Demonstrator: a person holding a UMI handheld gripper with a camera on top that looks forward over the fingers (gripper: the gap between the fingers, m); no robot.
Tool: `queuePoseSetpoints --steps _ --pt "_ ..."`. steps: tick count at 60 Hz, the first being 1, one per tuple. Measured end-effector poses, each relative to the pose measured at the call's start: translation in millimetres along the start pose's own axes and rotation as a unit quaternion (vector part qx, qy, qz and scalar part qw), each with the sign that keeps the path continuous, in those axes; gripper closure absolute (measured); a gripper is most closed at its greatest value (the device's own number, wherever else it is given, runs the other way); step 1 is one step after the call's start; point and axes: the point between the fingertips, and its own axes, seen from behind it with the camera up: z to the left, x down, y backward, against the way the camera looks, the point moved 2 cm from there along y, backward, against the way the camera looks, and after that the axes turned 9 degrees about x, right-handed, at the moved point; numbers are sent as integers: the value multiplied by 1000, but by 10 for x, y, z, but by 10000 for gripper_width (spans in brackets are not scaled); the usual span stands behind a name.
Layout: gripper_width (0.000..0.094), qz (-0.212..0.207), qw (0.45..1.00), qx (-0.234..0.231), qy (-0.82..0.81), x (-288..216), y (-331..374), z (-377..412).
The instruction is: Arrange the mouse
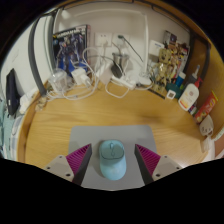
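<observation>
A pale blue mouse (110, 160) lies on a grey mouse mat (110, 134) on the wooden desk (60, 118). It sits between the two fingers of my gripper (111, 163), with its wheel end pointing away from me. The left magenta pad (76, 160) and the right one (147, 158) each stand a little off the mouse's sides, with a gap showing on both. The gripper is open. The mouse rests on the mat on its own.
White cables and chargers (88, 76) lie tangled at the back of the desk against the wall. A printed box (70, 47) stands behind them. Small figures and boxes (170, 75) crowd the right side, and a dark object (13, 92) stands at the left.
</observation>
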Motion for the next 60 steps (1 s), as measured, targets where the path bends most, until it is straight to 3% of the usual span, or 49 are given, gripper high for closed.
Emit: queuePoseSetpoints --steps 26,42,60 --pt "84 -177 984 -18 -28 -1361 2108 -586" --pt "85 -196 980 -8 -43 -1310 2534 -904" --pt "86 -176 984 1 -40 -1003 2579 -1046"
